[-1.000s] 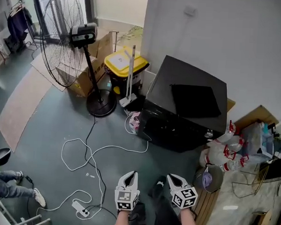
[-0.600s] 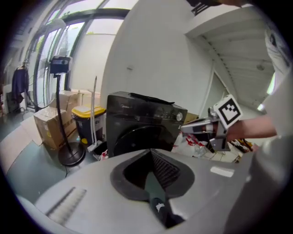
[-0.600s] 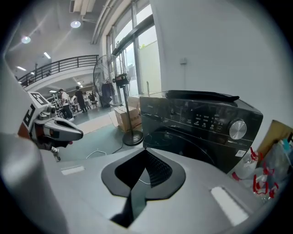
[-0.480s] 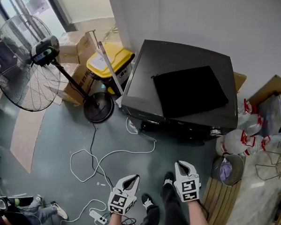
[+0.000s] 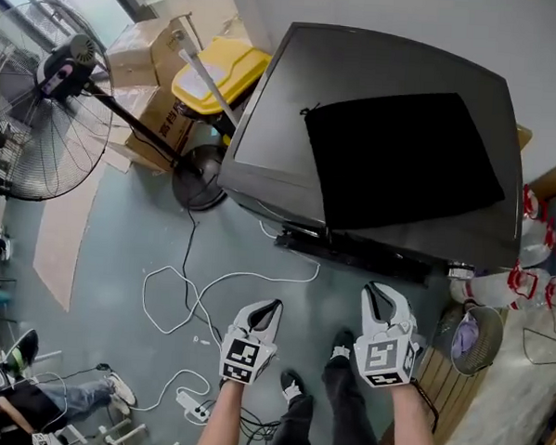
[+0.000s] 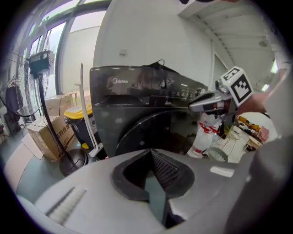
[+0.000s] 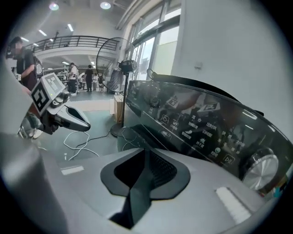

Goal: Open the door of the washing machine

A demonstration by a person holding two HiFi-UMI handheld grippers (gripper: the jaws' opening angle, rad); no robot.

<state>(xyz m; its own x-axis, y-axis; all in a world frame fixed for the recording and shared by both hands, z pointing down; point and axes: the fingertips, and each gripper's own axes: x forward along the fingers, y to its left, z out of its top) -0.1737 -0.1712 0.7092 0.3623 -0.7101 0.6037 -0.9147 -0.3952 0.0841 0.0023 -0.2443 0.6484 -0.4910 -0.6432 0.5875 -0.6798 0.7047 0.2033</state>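
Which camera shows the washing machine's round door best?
The left gripper view: it faces the front, so the round door shows. The head view sees only the machine's top; the right gripper view only its control panel.

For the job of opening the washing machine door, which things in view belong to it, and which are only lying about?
Belongs to the job:
- washing machine
- its round door
- left gripper, shut, empty
- right gripper, shut, empty

Just lying about:
- standing fan
- yellow bin
- cardboard boxes
- white cable on the floor
- black cloth on the machine's top
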